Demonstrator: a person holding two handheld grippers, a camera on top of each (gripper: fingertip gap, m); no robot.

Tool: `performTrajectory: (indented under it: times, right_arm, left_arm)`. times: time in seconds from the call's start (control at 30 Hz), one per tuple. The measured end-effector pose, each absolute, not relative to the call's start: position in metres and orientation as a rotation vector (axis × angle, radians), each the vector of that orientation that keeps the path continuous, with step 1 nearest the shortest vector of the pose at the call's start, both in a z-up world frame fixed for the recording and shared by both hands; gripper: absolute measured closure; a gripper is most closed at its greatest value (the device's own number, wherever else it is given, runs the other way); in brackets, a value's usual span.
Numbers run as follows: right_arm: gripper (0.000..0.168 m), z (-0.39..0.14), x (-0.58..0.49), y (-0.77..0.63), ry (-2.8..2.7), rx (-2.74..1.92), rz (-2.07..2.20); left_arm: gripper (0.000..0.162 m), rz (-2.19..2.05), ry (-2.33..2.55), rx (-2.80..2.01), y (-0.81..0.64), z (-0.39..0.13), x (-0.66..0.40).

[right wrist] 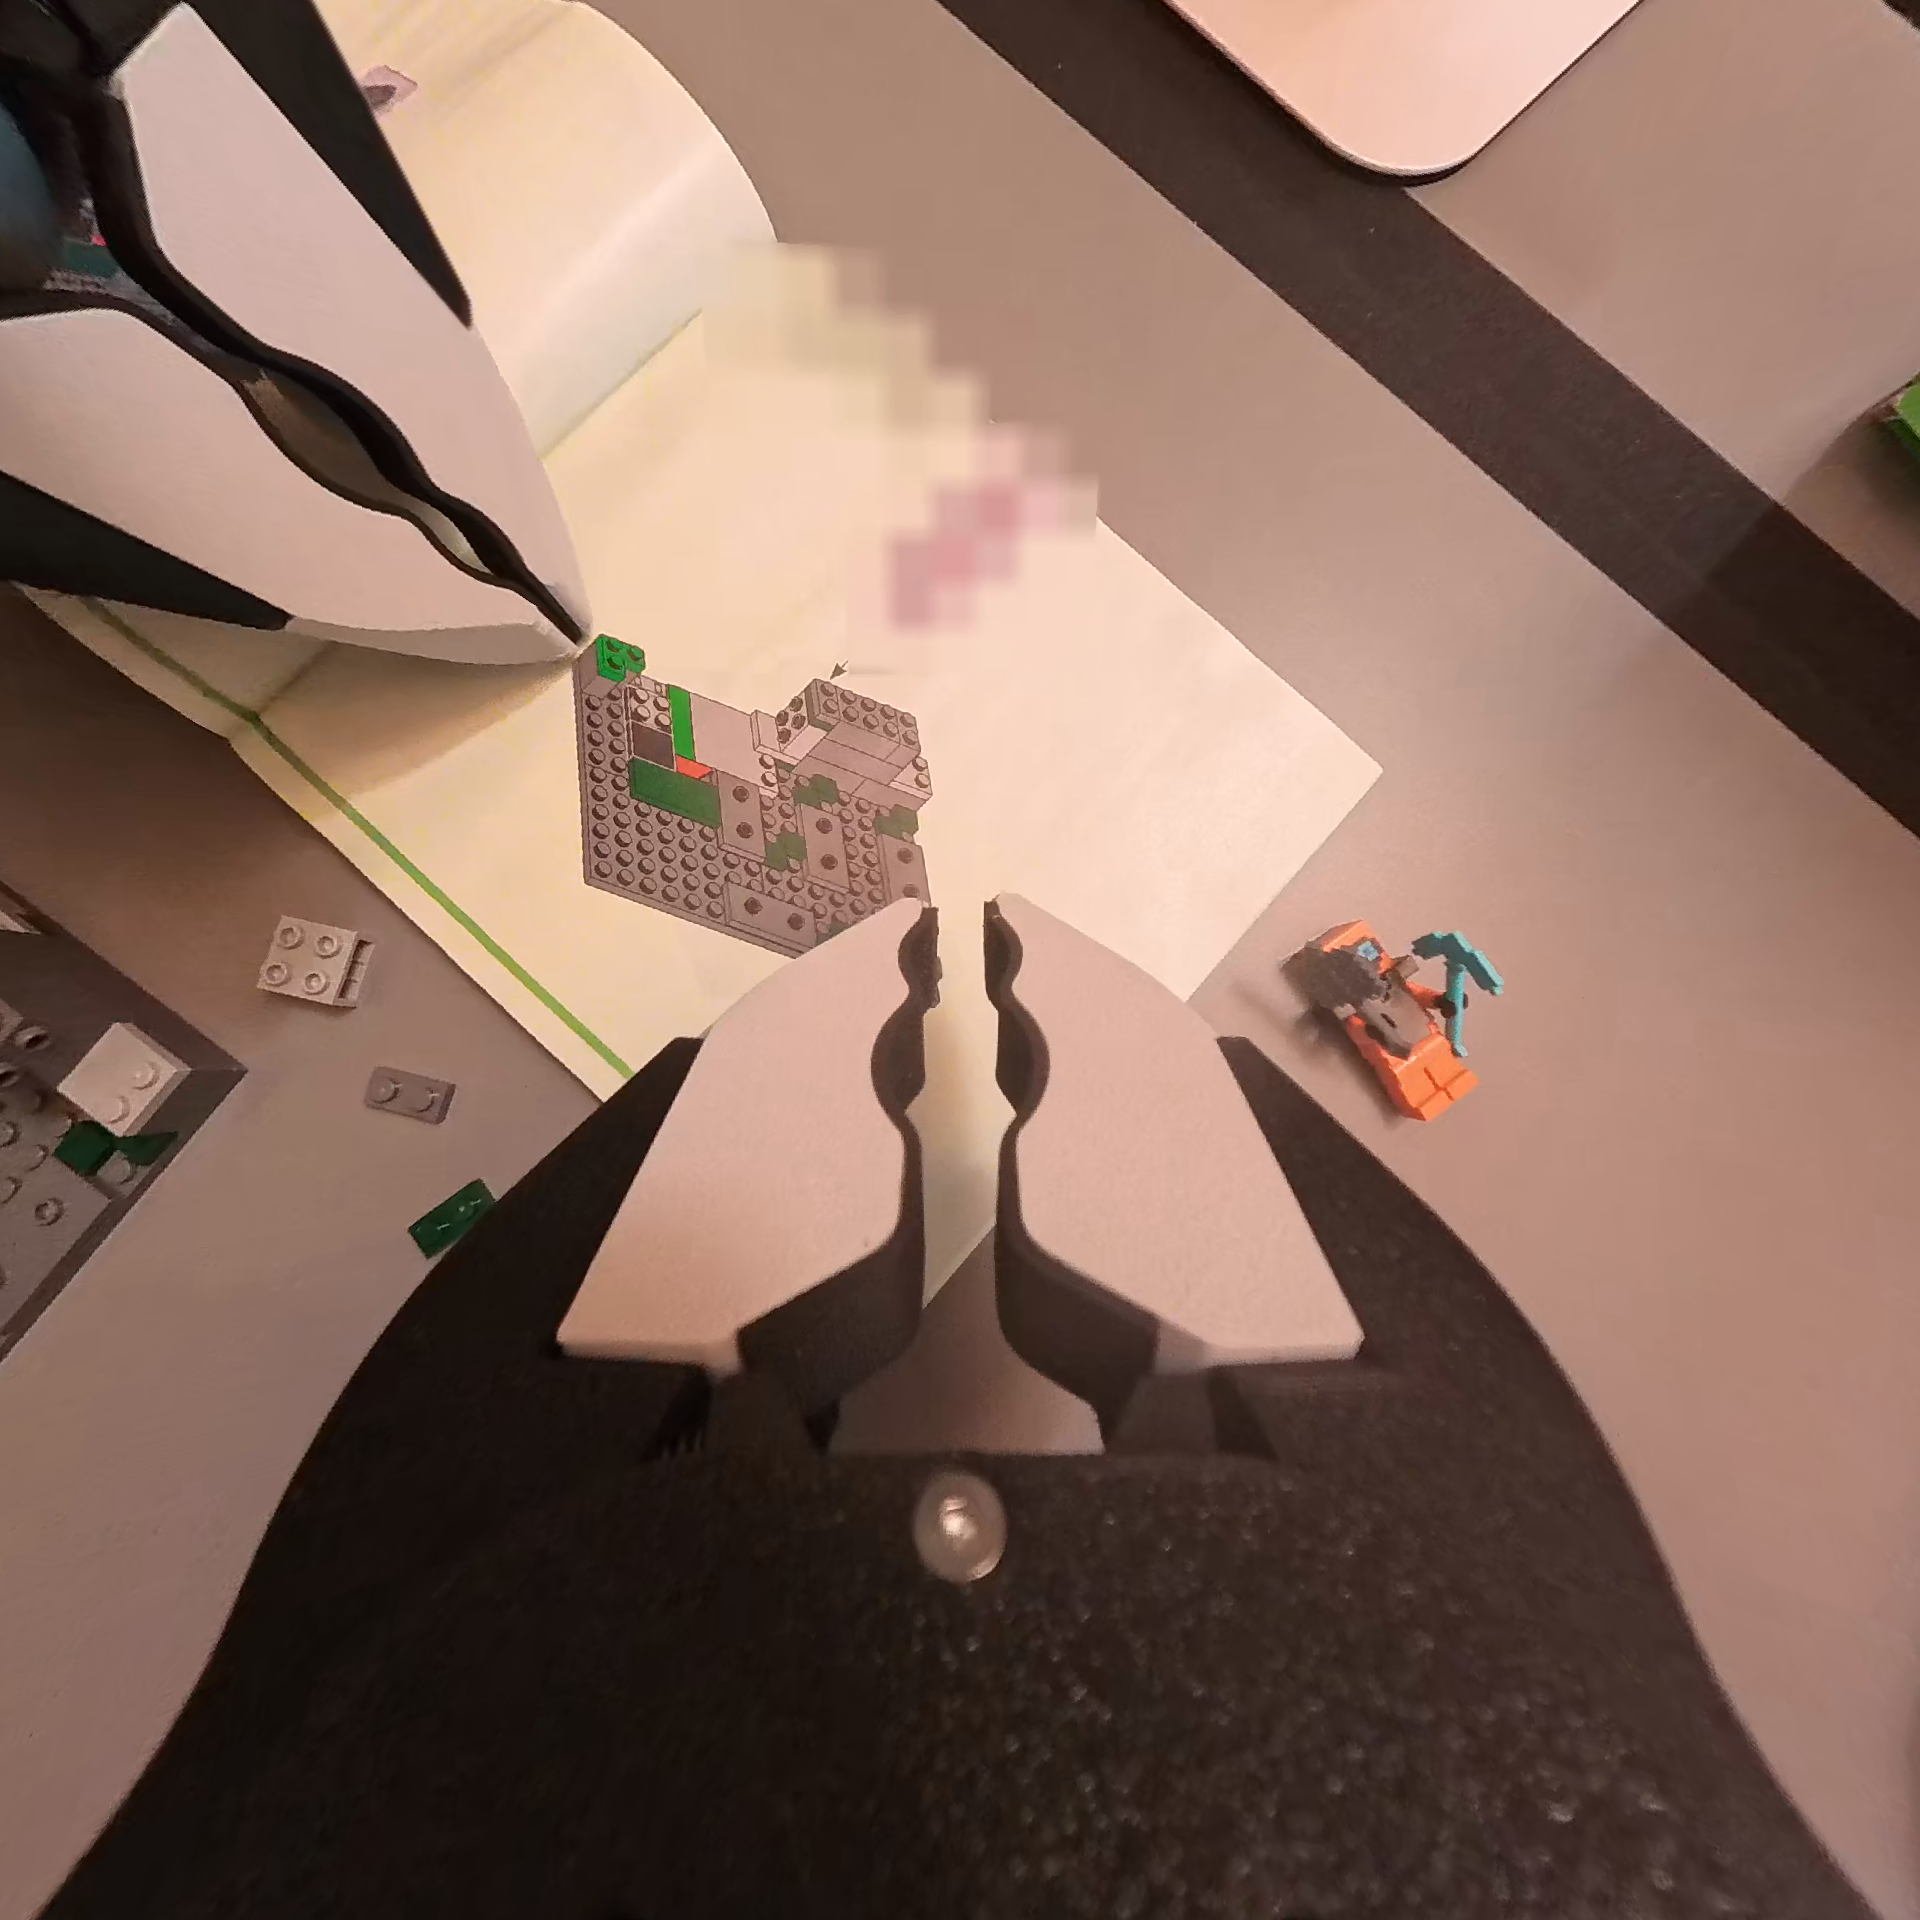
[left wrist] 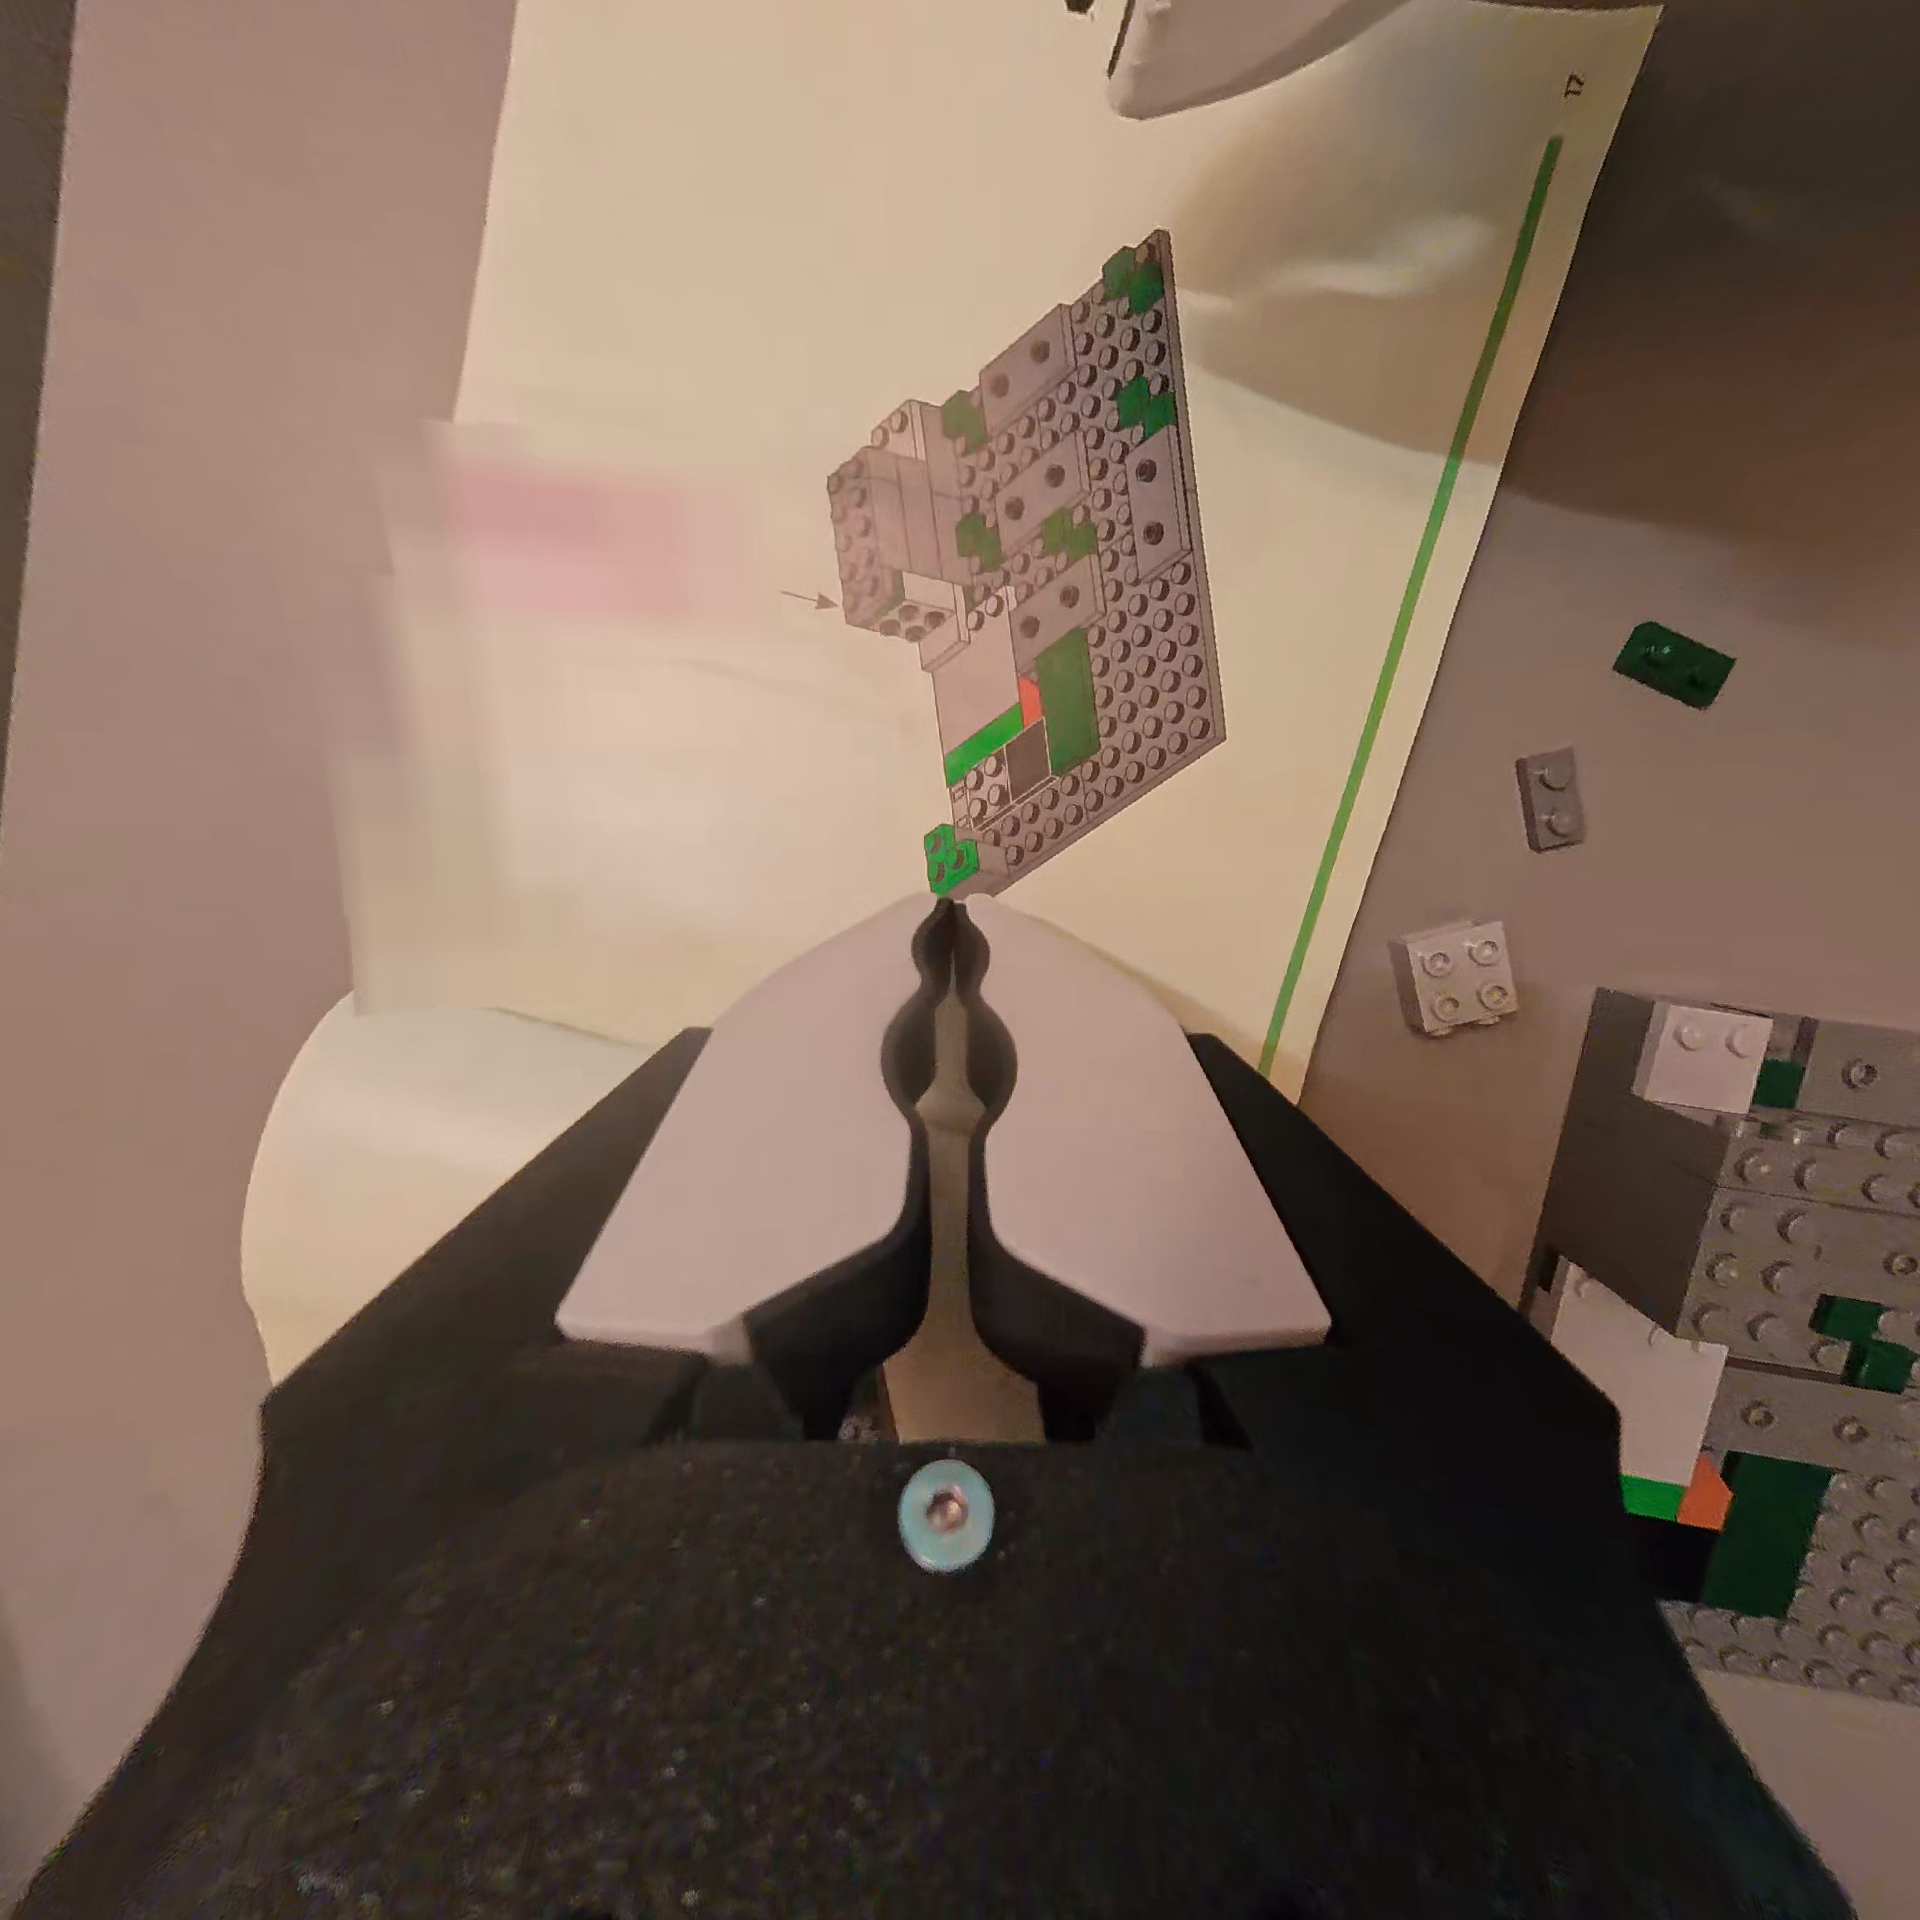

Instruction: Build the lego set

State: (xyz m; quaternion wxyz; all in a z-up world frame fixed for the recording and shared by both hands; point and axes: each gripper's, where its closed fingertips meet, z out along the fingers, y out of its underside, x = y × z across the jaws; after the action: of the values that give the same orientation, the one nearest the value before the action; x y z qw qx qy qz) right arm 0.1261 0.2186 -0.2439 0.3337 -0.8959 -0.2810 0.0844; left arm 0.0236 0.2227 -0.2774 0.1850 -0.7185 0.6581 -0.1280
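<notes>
The open instruction booklet (left wrist: 727, 312) lies on the grey table and shows a printed grey-and-green baseplate diagram (left wrist: 1070, 582). My left gripper (left wrist: 951, 906) is shut and empty, with its tips on the page at the diagram's near corner. It also shows in the right wrist view (right wrist: 575, 632). My right gripper (right wrist: 961, 916) is slightly open and empty, over the same diagram (right wrist: 758, 810). The partly built grey model (left wrist: 1787, 1330) stands at the right, and shows in the right wrist view (right wrist: 73, 1132) too.
Loose pieces lie between booklet and model: a light grey 2x2 brick (left wrist: 1455, 987) (right wrist: 312, 961), a grey 1x2 plate (left wrist: 1550, 800) (right wrist: 410, 1096), a dark green plate (left wrist: 1675, 665) (right wrist: 452, 1218). An orange minifigure with a teal pickaxe (right wrist: 1392, 1023) lies right of the booklet. A pale board (right wrist: 1455, 73) is at the back. The grippers' ends are close to 11 cm from one another. It is some 9 cm from my left tips to the light grey 2x2 brick (left wrist: 1455, 987). The right camera catches it too, in the right wrist view (right wrist: 304, 951).
</notes>
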Motion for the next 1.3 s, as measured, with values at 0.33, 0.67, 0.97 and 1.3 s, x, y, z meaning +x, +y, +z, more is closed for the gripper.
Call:
performTrajectory:
  times: [0.33, 0.67, 0.97, 1.3]
  right_arm:
    - [0.160, -0.244, 0.125, 0.220, -0.744, -2.331, 0.228]
    - [0.160, -0.243, 0.130, 0.220, -0.733, -2.328, 0.227]
    - [0.160, -0.245, 0.130, 0.219, -0.741, -2.329, 0.233]
    - [0.159, -0.247, 0.130, 0.219, -0.744, -2.332, 0.232]
  left_arm:
    - [0.162, -0.376, 1.893, -1.986, 0.225, -0.273, 0.037]
    - [0.162, -0.417, 1.908, -1.955, 0.233, -0.274, 0.060]
    - [0.162, -0.423, 1.911, -1.942, 0.240, -0.278, 0.070]
    - [0.162, -0.412, 1.931, -1.940, 0.242, -0.280, 0.071]
